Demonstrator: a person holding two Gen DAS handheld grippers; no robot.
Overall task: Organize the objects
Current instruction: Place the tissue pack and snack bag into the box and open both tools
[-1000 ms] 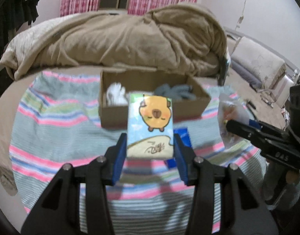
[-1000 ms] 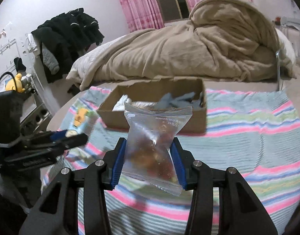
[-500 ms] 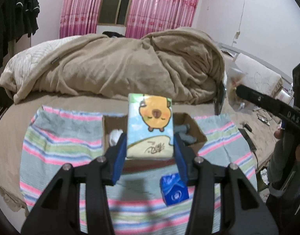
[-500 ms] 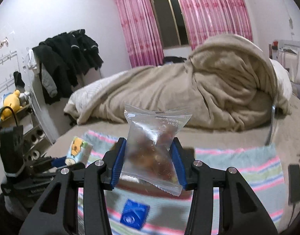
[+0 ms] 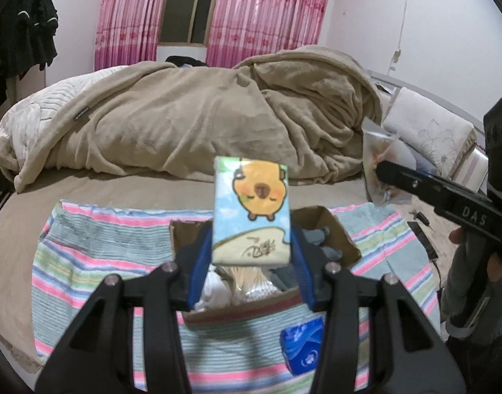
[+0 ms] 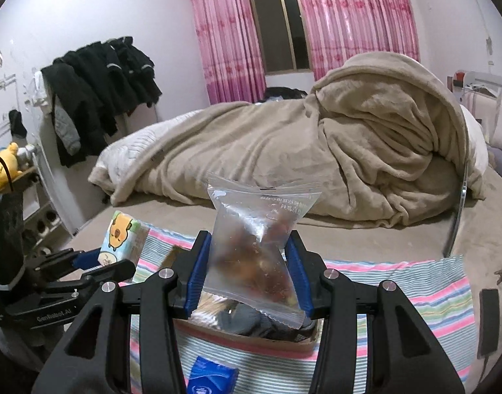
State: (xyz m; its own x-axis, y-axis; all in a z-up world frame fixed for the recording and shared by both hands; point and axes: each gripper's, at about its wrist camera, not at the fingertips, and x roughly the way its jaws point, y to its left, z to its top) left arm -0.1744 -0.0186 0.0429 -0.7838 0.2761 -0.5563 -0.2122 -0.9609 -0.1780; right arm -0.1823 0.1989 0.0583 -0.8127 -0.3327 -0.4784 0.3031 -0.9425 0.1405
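Both grippers point slightly downward, the left gripper (image 5: 251, 259) and right gripper (image 6: 249, 262) each with jaws clamped on something.

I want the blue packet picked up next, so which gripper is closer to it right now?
Hard to call. The blue packet lies on the striped cloth before the box, below and right of the left gripper, below and left of the right gripper; both are full.

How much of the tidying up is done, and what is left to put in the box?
Some things already lie in the cardboard box: something white and something grey. In hand: the left gripper holds the capybara tissue pack, and the right gripper holds the clear snack bag, both raised over the box. Left: dropping those two in, then the blue packet lying on the striped cloth.
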